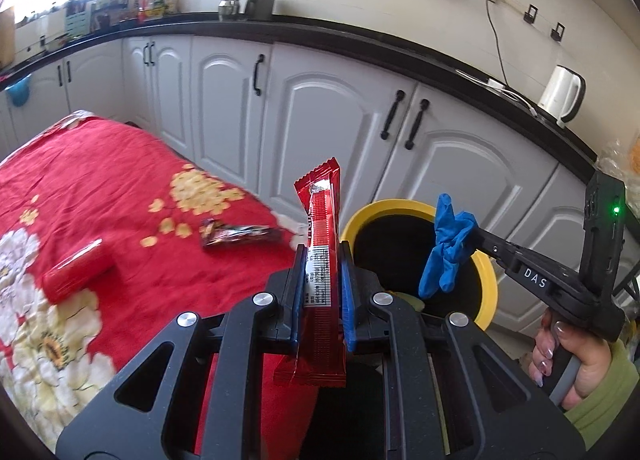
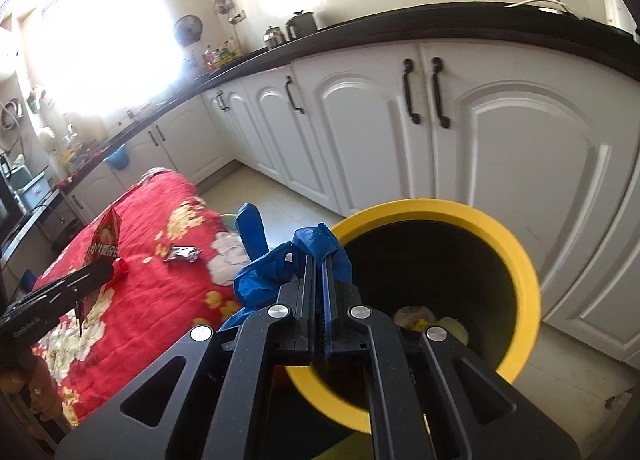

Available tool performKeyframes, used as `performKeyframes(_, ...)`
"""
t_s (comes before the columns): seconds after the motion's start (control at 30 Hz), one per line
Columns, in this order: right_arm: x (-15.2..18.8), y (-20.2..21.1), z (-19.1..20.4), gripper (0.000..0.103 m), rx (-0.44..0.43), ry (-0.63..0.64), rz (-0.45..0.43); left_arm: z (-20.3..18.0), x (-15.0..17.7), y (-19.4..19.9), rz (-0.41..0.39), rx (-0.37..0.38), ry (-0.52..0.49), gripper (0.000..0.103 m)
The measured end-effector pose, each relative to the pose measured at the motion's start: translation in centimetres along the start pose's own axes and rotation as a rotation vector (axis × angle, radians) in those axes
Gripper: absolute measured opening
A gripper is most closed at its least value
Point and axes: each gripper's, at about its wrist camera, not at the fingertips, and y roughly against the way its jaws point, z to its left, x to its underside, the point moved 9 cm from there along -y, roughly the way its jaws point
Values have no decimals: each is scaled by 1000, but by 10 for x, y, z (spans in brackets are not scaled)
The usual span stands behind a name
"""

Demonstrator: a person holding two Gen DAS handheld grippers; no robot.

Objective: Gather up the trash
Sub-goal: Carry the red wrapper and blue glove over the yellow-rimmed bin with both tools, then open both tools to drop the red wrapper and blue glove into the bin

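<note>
gripping red wrapper [image 1: 321,260] (l gripper [image 1: 322,280]); r gripper [image 2: 318,280] pinches blue glove [image 2: 272,272].

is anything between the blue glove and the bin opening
Nothing visible. The right gripper holds the blue glove over the yellow rim of the bin, whose mouth is open with some trash at the bottom.
</note>
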Motion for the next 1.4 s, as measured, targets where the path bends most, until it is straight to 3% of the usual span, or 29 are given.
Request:
performKeyframes(0.6,10,3,-72,3,103,-72,8,-83,2,-61,76,105,-86,10)
performKeyframes(1.1,20,0,-100,6,132,-113,26,-114,10,-94,127,140,-109,11)
performKeyframes(1.17,21,0,-102,6,132,-119,28,-112,9,-96,125,133,-102,16)
performKeyframes(1.23,22,-1,-102,10,133,-120,31,-110,9,-98,126,128,-92,36)
performKeyframes(1.3,22,-1,-104,23,136,-123,29,-107,9,-98,123,120,-86,41)
performKeyframes(1.4,22,0,-105,32,142,-130,25,-99,8,-97,121,102,-73,44)
